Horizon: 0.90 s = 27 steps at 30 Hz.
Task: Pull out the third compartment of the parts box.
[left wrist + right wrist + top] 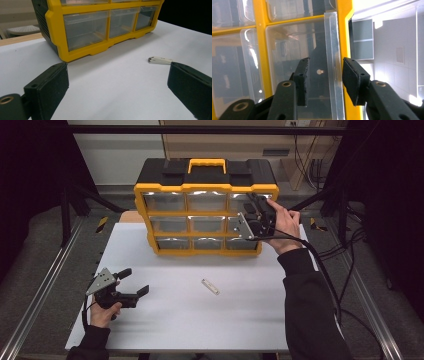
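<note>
A yellow and black drawer organizer (205, 186) with clear drawers stands at the back of the white table (175, 320). My right gripper (256, 205) is held against a clear drawer (287, 50) at its upper right. In the right gripper view the gripper (325, 80) has its jaws on either side of that drawer's raised clear lip (333, 62), the left pad a little apart from it. My left gripper (136, 281) lies open on the table at the front left, nothing between its jaws (117, 77). A small white strip (210, 286) lies mid-table.
The organizer (57, 30) stands close ahead of the left gripper, and the white strip (160, 60) lies just beyond its right jaw. Metal rails run along both table sides. Cables trail at the right, past the person's dark sleeve (310, 310).
</note>
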Available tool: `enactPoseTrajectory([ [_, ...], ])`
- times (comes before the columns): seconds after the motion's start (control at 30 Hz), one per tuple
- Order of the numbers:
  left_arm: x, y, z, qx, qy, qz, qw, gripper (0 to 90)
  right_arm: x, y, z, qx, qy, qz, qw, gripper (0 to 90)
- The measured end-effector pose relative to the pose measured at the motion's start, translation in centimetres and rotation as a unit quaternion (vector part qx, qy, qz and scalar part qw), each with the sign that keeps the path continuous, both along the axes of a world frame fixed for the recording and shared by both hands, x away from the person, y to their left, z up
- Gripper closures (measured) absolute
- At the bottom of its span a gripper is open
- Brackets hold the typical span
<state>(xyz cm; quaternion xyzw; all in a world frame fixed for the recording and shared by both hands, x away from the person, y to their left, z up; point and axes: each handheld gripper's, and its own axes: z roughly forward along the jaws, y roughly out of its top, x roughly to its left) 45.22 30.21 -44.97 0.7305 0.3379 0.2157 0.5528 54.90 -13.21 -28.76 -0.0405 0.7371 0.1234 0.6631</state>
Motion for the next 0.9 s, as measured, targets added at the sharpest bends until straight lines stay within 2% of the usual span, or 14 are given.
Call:
enactPoseTrajectory([
  [0.63,-0.02,0.01,0.03,-0.001,-0.001,0.0,1.0,3.4,-0.01,0.04,0.08,-0.009,-0.024,-0.005,0.9997,75.5],
  [0.9,-0.02,0.01,0.03,0.0,-0.001,0.0,1.0,3.4,-0.02,0.1,0.12,-0.023,-0.028,-0.006,0.9993,77.3],
])
